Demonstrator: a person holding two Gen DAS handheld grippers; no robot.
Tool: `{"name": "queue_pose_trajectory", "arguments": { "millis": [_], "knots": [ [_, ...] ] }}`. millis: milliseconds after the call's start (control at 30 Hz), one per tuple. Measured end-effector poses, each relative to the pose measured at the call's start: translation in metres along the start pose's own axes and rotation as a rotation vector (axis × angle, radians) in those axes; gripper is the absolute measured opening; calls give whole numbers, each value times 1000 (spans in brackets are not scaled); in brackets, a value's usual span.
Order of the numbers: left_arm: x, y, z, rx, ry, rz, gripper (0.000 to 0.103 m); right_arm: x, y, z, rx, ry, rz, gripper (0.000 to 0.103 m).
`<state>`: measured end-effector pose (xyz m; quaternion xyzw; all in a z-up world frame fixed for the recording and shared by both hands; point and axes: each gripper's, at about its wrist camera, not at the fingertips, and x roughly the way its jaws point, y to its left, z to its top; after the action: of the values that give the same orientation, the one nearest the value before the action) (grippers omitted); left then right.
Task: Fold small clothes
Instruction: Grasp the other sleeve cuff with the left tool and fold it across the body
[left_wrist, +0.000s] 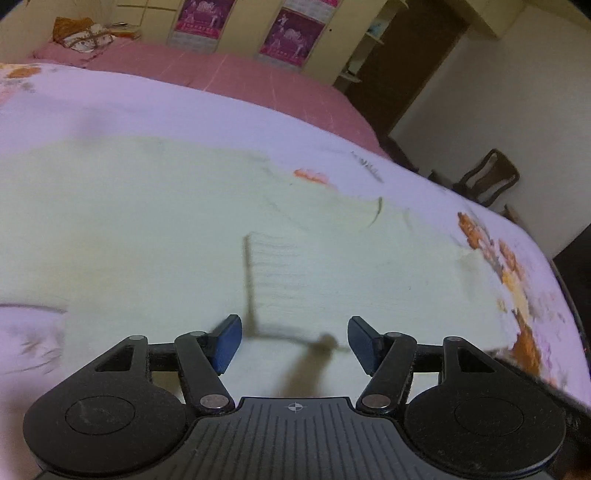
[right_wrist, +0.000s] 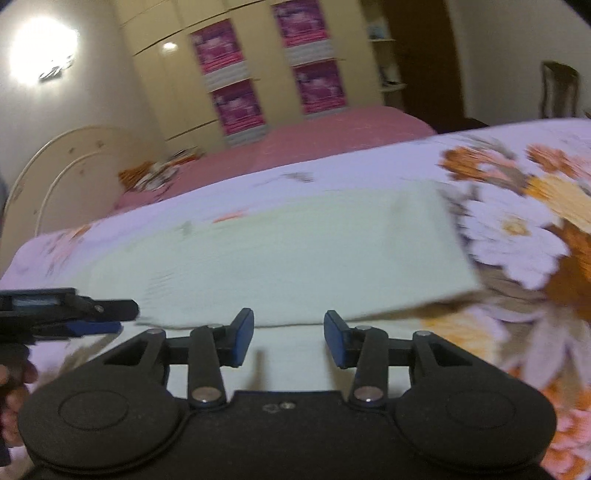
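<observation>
Both grippers, left (left_wrist: 294, 341) and right (right_wrist: 288, 338), hang with jaws apart and empty just above the pale cloth's (left_wrist: 147, 229) near edge.

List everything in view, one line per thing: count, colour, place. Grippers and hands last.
garment: one, pale green, spread flat on the floral sheet, partly folded.
floral sheet: one, lilac with orange and white flowers, under the garment.
pink bed: one, pink, behind the sheet.
clothes pile: one, orange and patterned, far corner of the pink bed.
posters: four, magenta, on the cream wardrobe.
chair: one, dark wood, by the right wall.
lamp: one, bright white, left wall.
left gripper: one, black with blue pads, open over the garment.
right gripper: one, same, open at the garment's near edge.
hand: one, far left edge.
</observation>
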<state>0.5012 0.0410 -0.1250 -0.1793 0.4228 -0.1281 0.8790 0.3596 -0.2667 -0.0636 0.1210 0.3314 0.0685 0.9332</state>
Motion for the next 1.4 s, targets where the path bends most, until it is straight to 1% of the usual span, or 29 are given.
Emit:
{"name": "queue_pose_trajectory", "arguments": {
  "millis": [33, 67, 100, 133, 167, 233, 300, 367, 433, 533, 800, 867, 967, 1000, 1033, 1100, 1233, 1333, 1367, 1400],
  "knots": [
    [4, -2, 2, -11, -3, -15, 63, -1, -3, -1, 7, -2, -5, 42],
    [7, -3, 2, -17, -5, -23, 43, -2, -7, -4, 18, -2, -9, 42],
    [12, -5, 4, -17, 1, -23, 3, -2, -9, -6, 29, -2, -13, 42],
    [17, -5, 4, -19, 11, -19, 3, -6, -18, -8, 43, 1, -17, 42],
    [18, -5, 6, -29, 4, -23, 3, -5, -22, -10, 65, 4, -20, 42],
    [4, -1, 10, -25, -61, -24, 3, -6, -35, -9, 102, 10, -23, 43],
    [-16, 7, 15, -7, -119, 7, 3, -6, -45, -8, 125, 12, -27, 43],
    [-23, 19, 22, -2, -133, 44, 3, -5, -51, -6, 141, 11, -26, 43],
    [-29, 36, 25, -21, -131, 69, 3, -5, -55, -4, 157, 11, -20, 44],
    [-32, 55, 22, -60, -116, 81, 3, 1, -62, -3, 211, 18, 6, 44],
    [-28, 69, 11, -77, -100, 87, 3, 24, -72, 6, 330, 38, 88, 44],
    [-27, 70, 11, -83, -99, 83, 3, 34, -77, 9, 365, 46, 93, 44],
    [-24, 71, 10, -80, -86, 86, 3, 45, -87, 11, 442, 54, 114, 42],
    [-21, 71, 9, -76, -77, 89, 3, 48, -90, 11, 461, 53, 118, 39],
    [-19, 72, 8, -76, -75, 90, 3, 50, -92, 11, 471, 53, 114, 33],
    [-17, 72, 8, -73, -80, 90, 3, 50, -94, 11, 472, 58, 105, 29],
    [-17, 68, 4, -62, -96, 102, 3, 45, -90, 9, 440, 66, 100, 30],
    [-16, 68, 4, -87, -99, 106, 3, 45, -91, 7, 443, 66, 98, 29],
    [-19, 68, 3, -92, -99, 115, 6, 45, -91, 8, 444, 68, 96, 29],
    [-23, 67, 3, -92, -105, 144, 15, 45, -90, 8, 441, 70, 93, 29]
  ]
}}
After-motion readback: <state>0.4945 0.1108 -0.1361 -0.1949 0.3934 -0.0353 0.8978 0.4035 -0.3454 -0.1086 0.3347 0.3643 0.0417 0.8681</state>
